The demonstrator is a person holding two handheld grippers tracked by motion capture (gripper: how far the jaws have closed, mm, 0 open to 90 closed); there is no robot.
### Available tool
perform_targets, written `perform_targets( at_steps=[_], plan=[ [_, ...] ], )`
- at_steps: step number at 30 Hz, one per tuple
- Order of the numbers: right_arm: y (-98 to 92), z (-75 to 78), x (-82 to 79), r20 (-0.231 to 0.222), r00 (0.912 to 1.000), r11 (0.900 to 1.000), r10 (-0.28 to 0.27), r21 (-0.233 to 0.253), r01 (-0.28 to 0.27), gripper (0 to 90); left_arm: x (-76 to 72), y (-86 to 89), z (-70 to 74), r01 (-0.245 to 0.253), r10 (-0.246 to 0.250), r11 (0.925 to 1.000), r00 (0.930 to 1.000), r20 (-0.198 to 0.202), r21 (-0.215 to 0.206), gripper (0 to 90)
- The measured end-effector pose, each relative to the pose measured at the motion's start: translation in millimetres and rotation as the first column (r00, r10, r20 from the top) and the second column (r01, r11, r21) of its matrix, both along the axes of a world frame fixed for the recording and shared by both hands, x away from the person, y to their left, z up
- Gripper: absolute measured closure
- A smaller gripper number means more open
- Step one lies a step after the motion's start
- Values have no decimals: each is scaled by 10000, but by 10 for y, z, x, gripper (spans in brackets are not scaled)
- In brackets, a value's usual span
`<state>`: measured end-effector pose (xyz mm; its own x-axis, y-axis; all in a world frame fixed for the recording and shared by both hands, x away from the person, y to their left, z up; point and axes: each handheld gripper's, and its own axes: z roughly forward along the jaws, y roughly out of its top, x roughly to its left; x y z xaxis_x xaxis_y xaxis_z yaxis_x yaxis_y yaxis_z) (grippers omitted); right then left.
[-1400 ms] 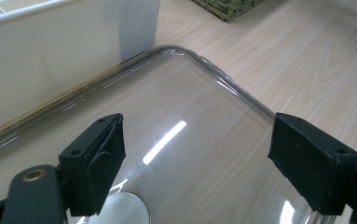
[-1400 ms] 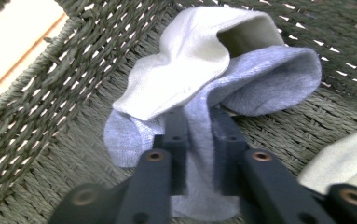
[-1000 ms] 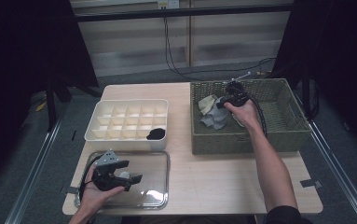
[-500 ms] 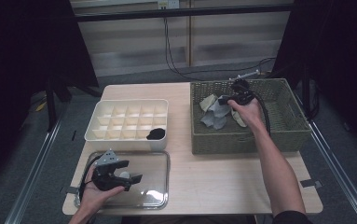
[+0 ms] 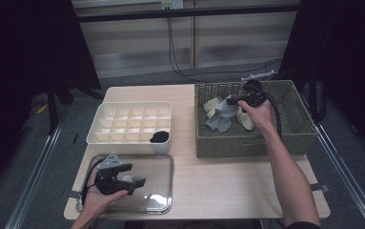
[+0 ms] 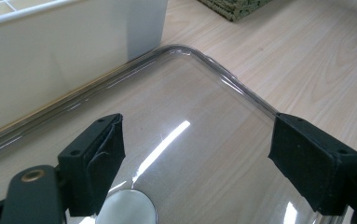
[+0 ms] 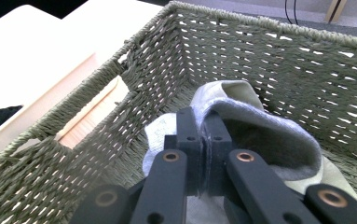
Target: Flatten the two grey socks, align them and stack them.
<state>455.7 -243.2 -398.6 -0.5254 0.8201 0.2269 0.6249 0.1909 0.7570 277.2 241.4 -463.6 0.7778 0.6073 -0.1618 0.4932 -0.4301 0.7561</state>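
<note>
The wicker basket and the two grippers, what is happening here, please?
A person works with a gripper in each hand. The right gripper is shut on a grey sock, holding it inside the wicker basket among other pale socks. The left gripper is open above a clear plastic lid. A white divided organiser beside the basket holds one black sock in a corner compartment.

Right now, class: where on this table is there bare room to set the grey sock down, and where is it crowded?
Bare wood lies in front of the basket, right of the clear tray. A narrow strip runs between the white box and the basket. Crowded: the basket, where the right gripper pinches the grey sock.
</note>
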Motion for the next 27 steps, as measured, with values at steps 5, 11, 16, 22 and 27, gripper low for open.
perform_targets(
  at_steps=[5,11,16,22,27],
  plan=[
    [9,-9,-22,82,10000,9998,46,178,-47,885,-3,0,0,-9,9,10000,10000,6,-30,174],
    [3,56,-78,355,9994,9993,55,366,-68,886,-4,7,6,-34,34,10000,10000,51,-21,174],
    [-14,113,-147,539,9985,9983,95,573,-126,886,3,8,12,-4,4,10000,9999,105,-37,174],
    [3,155,-233,695,9974,9965,199,795,-255,886,17,-1,16,-40,42,9999,9999,166,-125,175],
    [22,194,-316,856,9960,9944,258,1004,-344,886,14,-13,18,-10,12,9999,9999,133,-134,175]
  ],
)
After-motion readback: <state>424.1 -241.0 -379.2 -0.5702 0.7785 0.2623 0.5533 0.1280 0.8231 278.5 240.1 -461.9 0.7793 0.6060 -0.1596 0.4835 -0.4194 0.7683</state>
